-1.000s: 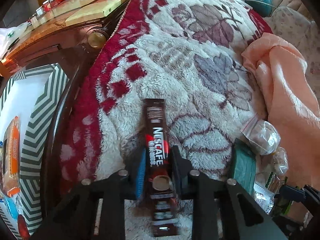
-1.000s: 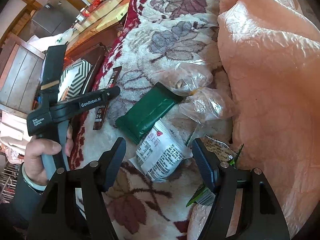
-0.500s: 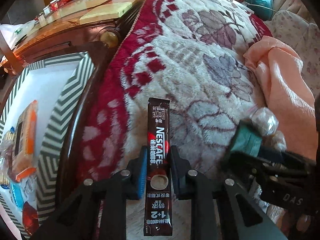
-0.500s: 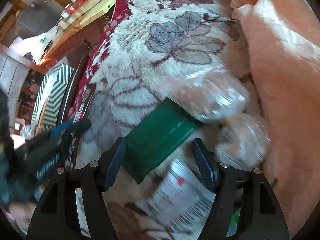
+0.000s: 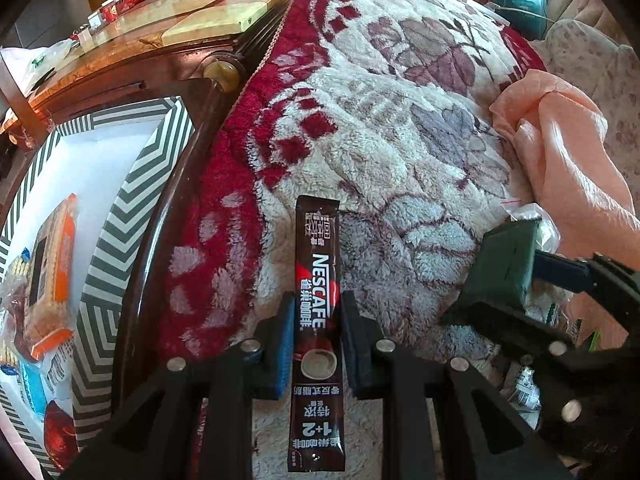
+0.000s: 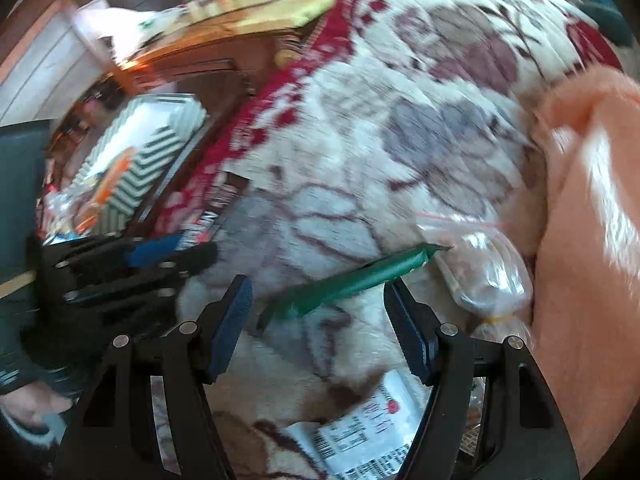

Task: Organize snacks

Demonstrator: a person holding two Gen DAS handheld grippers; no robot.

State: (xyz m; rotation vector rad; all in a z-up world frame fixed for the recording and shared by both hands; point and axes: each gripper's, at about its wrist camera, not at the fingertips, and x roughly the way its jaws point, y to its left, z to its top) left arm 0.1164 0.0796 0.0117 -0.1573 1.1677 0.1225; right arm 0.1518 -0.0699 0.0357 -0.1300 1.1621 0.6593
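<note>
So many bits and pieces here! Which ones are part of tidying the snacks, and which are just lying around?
Part of the job:
- Nescafe coffee stick, held in the left gripper
- green packet, tilted up between the right gripper fingers
- clear bag of snacks
- white labelled packet
- striped box

Just lying about:
- floral blanket
- peach cloth

A floral fleece blanket [image 5: 400,128] in sunlight lies beside a glossy wooden table [image 5: 132,56].
</note>
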